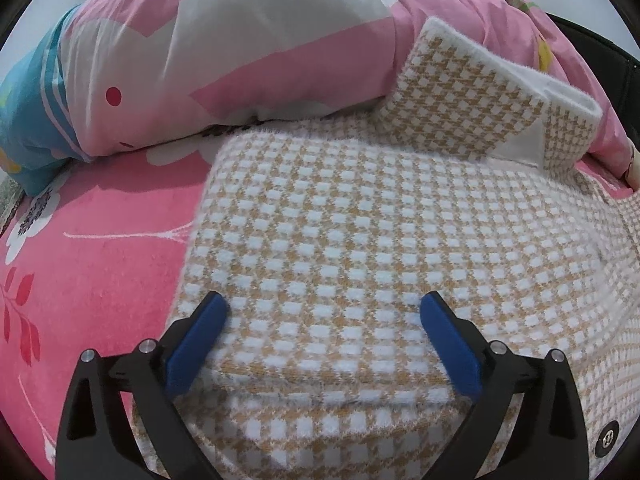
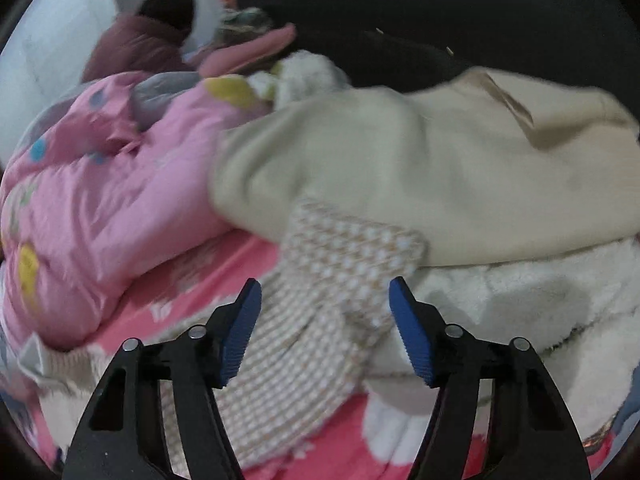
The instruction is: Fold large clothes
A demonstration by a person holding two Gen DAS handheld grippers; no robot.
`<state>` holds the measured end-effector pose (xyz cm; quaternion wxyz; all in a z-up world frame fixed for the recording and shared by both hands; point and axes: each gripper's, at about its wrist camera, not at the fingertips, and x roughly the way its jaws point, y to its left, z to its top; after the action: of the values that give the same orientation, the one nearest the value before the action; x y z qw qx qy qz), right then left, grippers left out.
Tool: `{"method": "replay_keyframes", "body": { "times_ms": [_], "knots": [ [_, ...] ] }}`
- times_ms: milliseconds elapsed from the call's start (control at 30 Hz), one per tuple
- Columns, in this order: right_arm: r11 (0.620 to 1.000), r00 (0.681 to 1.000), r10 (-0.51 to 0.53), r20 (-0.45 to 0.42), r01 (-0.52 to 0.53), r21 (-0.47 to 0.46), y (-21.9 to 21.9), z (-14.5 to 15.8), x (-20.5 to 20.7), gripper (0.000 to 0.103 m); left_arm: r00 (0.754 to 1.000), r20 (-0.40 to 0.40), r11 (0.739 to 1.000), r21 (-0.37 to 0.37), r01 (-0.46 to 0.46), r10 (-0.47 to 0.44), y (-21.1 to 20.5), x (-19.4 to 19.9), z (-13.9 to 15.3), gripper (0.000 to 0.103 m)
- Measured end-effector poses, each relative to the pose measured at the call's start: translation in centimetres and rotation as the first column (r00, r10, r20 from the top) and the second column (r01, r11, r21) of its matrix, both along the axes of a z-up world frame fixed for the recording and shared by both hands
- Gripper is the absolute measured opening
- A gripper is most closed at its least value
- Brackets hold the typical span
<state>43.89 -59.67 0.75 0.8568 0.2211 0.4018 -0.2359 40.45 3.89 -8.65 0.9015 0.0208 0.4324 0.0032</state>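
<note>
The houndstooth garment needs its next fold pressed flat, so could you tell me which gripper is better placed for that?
Left. The left gripper hangs open directly over the folded houndstooth garment, in sharp view. The right gripper shows a blurred view, over a loose part beside the cream garment.

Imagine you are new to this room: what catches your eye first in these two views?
The checked tan-and-white garment fills the left wrist view, folded on the pink floral bed cover, with the open left gripper over its near edge. Behind it lies a pink quilt. The right wrist view shows a cream garment heaped nearby.

Left gripper (image 1: 323,304) angled downward, jaws spread wide — right gripper (image 2: 322,294) also tilted down, jaws parted, nothing clamped
</note>
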Motion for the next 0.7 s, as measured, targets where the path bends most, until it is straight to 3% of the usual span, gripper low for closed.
{"method": "replay_keyframes", "body": {
  "times_ms": [300,367,433,467,633,700],
  "knots": [
    [0.995,0.998,-0.059,-0.006,0.059,0.085,-3.5,-2.4,1.0,0.037,1.000,0.006,1.000,-0.006,0.002,-0.002,0.4,0.4,0.1,0.097],
    [0.995,0.998,-0.058,-0.011,0.059,0.076,-3.7,-2.4,1.0,0.031,1.000,0.006,1.000,-0.008,0.002,-0.002,0.4,0.4,0.0,0.097],
    [0.998,0.998,-0.054,-0.030,0.055,0.031,-3.3,-2.2,0.9,0.017,1.000,0.006,1.000,-0.009,0.003,-0.003,0.4,0.4,0.0,0.097],
    [0.998,0.998,-0.051,-0.025,0.051,0.019,-3.1,-1.8,0.4,0.015,1.000,0.006,1.000,-0.010,0.003,-0.003,0.5,0.3,0.0,0.097],
    [0.998,0.998,-0.059,-0.036,0.058,-0.011,-2.3,-1.6,-0.5,0.013,1.000,0.006,1.000,-0.010,0.003,-0.003,0.4,0.3,0.0,0.097],
    [0.996,0.995,-0.090,-0.034,0.090,0.011,-2.5,-1.7,-0.7,0.022,1.000,0.006,1.000,-0.014,0.004,-0.004,0.5,0.4,0.0,0.097]
  ]
}}
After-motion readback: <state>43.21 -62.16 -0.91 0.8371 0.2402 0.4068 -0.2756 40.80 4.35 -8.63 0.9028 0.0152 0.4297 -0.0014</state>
